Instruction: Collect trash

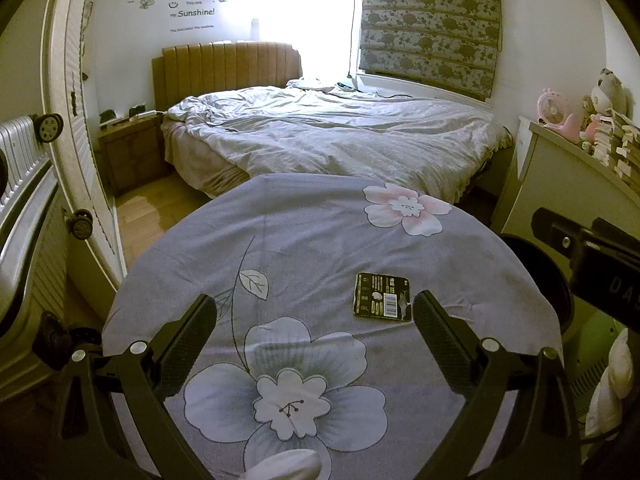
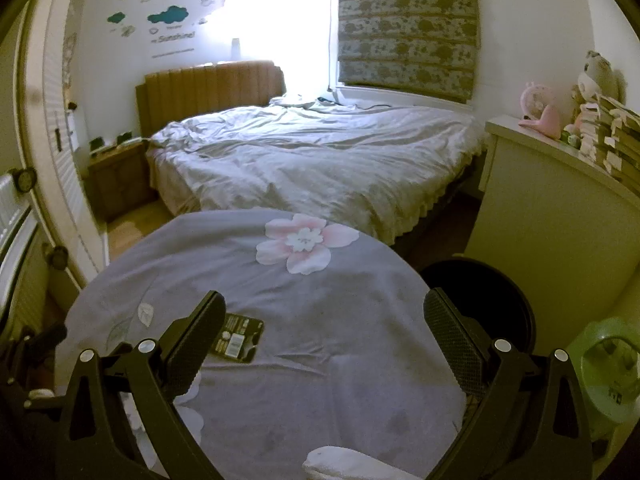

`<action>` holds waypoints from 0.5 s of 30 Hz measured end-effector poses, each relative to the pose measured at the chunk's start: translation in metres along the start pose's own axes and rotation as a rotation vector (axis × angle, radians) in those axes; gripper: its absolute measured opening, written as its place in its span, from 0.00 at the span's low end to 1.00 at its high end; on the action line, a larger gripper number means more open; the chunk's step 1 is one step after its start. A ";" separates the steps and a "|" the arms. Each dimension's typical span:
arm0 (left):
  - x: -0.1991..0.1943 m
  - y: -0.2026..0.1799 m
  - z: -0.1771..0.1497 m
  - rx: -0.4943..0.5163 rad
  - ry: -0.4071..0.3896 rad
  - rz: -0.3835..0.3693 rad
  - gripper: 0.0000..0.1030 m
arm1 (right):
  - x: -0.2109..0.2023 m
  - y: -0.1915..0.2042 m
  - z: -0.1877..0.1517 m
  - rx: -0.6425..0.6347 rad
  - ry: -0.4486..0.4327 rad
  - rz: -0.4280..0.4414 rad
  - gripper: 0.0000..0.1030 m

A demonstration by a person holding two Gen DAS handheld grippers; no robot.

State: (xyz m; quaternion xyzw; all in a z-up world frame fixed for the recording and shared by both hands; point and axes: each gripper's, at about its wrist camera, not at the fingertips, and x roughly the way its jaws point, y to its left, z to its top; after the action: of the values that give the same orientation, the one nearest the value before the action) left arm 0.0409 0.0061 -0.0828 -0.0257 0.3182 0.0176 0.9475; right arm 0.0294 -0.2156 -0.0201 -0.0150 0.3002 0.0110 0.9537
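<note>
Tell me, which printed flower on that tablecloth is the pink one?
The flower at the far edge of the tablecloth, nearest the bed, has pink petals. The big flower close to the left tongs is grey-white.

Dim greenish room, blown-out window [image 1: 320, 20] glare, heavy fisheye bending, edges perhaps slightly soft

The left gripper [image 1: 315, 316] hovers with its fingers [image 1: 438, 334] spread wide over a counter [image 1: 312, 248] draped in grey floral cloth. A black card package [image 1: 382, 295] lies flat there, just beside the right-hand finger. A dark round bin [image 1: 538, 280] stands at the counter's right edge.
</note>
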 end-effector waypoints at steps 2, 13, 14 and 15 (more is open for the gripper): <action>0.000 0.001 0.000 0.000 0.000 -0.001 0.95 | 0.000 0.000 0.000 0.000 0.000 0.000 0.95; -0.001 0.000 0.000 0.000 -0.001 -0.001 0.95 | 0.000 0.001 0.000 -0.003 0.000 0.002 0.95; -0.001 0.000 0.000 -0.001 -0.002 -0.004 0.95 | 0.000 0.001 0.000 -0.003 0.000 0.002 0.95; -0.001 0.000 0.000 0.000 -0.002 -0.005 0.95 | 0.000 0.001 0.000 -0.003 0.000 0.002 0.95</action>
State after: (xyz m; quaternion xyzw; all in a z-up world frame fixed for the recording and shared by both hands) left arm 0.0402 0.0060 -0.0818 -0.0267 0.3170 0.0151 0.9479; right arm 0.0292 -0.2144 -0.0203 -0.0163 0.3001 0.0122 0.9537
